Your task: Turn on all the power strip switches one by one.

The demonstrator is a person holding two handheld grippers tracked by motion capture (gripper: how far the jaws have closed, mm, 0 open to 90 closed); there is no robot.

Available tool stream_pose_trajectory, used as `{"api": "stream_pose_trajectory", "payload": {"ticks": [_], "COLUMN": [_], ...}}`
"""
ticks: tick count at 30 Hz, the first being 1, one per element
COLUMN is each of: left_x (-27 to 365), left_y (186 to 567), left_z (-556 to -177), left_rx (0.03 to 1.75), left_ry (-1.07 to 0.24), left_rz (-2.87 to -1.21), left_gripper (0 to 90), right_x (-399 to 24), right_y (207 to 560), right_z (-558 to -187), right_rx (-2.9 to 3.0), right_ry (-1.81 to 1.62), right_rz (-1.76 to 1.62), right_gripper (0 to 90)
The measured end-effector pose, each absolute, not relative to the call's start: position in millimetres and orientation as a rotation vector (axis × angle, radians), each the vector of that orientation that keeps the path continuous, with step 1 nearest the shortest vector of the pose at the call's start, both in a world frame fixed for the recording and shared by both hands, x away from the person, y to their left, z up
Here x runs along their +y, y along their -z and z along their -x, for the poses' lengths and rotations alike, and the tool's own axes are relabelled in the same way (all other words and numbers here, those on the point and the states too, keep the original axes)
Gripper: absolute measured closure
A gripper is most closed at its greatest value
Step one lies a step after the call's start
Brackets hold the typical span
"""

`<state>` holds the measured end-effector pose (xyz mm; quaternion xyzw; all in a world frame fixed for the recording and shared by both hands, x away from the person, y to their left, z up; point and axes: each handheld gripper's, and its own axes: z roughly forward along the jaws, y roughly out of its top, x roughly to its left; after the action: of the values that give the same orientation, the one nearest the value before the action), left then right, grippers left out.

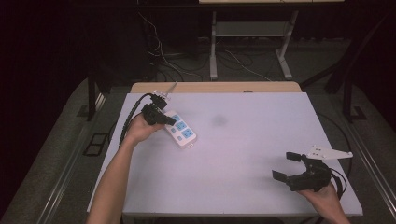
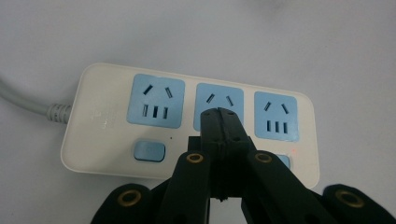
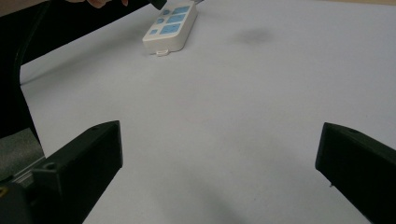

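Observation:
A white power strip (image 1: 182, 132) with blue sockets lies flat at the table's left. In the left gripper view the strip (image 2: 102, 116) shows three blue sockets, blue switches and a grey cord (image 2: 28, 105) leaving at the left. My left gripper (image 1: 168, 120) is shut with nothing between its jaws. Its joined tips (image 2: 220, 119) hover over the lower part of the middle socket, and I cannot tell whether they touch it. My right gripper (image 1: 286, 166) rests open near the front right corner, far from the strip (image 3: 170, 25), with only bare table between its jaws (image 3: 219, 149).
The white table top (image 1: 243, 154) has a faint dark smudge (image 1: 219, 120) near its middle. A wooden edge (image 1: 215, 87) runs along the back. Beyond it, on the dark floor, stand a metal frame (image 1: 213, 46) and loose cables (image 1: 243, 63).

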<state>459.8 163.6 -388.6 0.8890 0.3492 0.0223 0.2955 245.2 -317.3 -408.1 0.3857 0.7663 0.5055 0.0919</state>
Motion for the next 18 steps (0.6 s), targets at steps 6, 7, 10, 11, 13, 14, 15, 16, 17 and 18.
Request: {"api": "stream_pose_trajectory", "payload": {"ticks": [6,7,10,11,13,14,15,16,17,18], "left_x": [164.2,164.3,164.1,164.0,163.6,163.3,163.0,163.0,163.1,163.2], "left_y": [397.7,399.1,400.8,400.8,400.7,400.6,400.6,400.6,400.9,401.4], "left_z": [-456.0,-455.4,-453.4,-453.3,-453.3,-453.3,-453.3,-453.3,-453.4,-453.3], "left_rx": [0.941,0.935,0.935,0.935,0.933,0.933,0.933,0.935,0.935,0.939], "left_ry": [-0.047,-0.048,-0.043,-0.042,-0.043,-0.042,-0.041,-0.041,-0.039,-0.037], "left_rz": [-2.369,-2.377,-2.371,-2.371,-2.374,-2.376,-2.377,-2.378,-2.376,-2.373], "left_gripper": [89.7,89.7,89.7,89.7,89.7,89.7,89.7,89.8,89.8,89.8], "right_x": [-317.5,-317.5,-317.3,-317.2,-317.1,-317.1,-317.1,-317.2,-317.5,-317.6], "right_y": [408.0,408.0,408.1,408.2,408.1,408.0,408.0,408.0,407.9,407.9], "right_z": [-245.0,-245.0,-245.2,-245.4,-245.5,-245.3,-245.2,-245.1,-245.1,-245.1], "right_rx": [2.274,2.274,2.276,2.277,2.278,2.278,2.275,2.274,2.273,2.272], "right_ry": [-1.504,-1.504,-1.502,-1.501,-1.499,-1.499,-1.502,-1.503,-1.504,-1.505], "right_rz": [-1.147,-1.146,-1.147,-1.147,-1.146,-1.147,-1.147,-1.147,-1.147,-1.147], "right_gripper": [0.7,0.7,0.7,0.7,0.7,0.7,0.7,0.7,0.7,0.7]}}
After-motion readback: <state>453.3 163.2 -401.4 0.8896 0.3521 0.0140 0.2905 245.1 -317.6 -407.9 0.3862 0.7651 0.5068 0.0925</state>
